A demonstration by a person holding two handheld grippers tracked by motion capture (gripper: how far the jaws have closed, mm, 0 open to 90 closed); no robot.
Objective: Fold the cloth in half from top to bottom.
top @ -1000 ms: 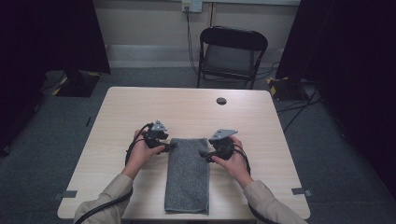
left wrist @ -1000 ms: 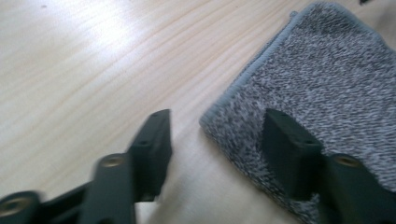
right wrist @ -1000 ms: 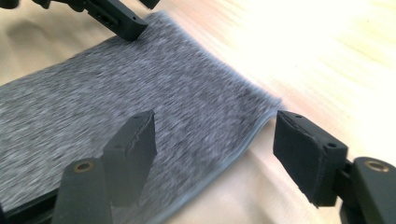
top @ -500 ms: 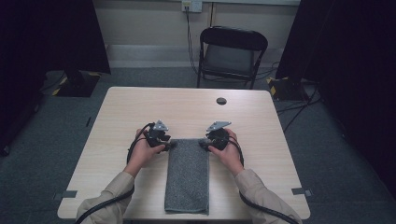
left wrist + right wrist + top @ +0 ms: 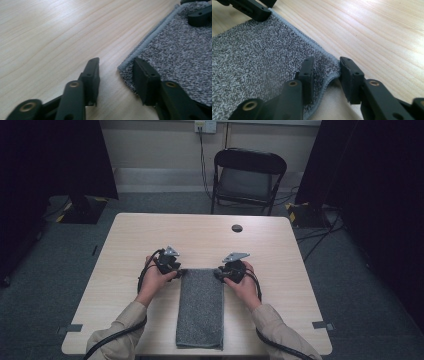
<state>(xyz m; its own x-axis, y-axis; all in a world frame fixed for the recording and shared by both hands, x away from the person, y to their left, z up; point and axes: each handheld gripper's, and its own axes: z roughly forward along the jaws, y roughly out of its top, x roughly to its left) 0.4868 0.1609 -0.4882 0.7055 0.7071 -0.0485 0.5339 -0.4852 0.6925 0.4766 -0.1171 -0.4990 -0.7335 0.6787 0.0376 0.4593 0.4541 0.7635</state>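
- The grey speckled rectangular cloth towel [image 5: 201, 307] lies flat on the pale wood-grain surface [image 5: 280, 250]; its long axis runs from 12 o'clock to 6 o'clock in the high view, one short end toward the person, the other toward the black folding chair [image 5: 248, 176]
- No container is on the surface; a small round black disc [image 5: 237, 228] sits apart at 12 o'clock from the towel
- The left hand-held gripper [image 5: 179, 271] sits at the towel's far corner on the 9 o'clock side; in the left gripper view its jaws stand apart and grip nothing, one over bare wood, the other over the stitched corner [image 5: 125, 67]
- The right hand-held gripper [image 5: 220, 273] sits at the far corner on the 3 o'clock side; in the right gripper view its jaws are spread, straddling the corner [image 5: 329, 65], which curls up between them, not yet pinched
- Compared with a second ago, the right hand-held gripper has shifted toward 12 o'clock along the towel's edge to reach that corner; the left one has hardly moved; the towel lies as before
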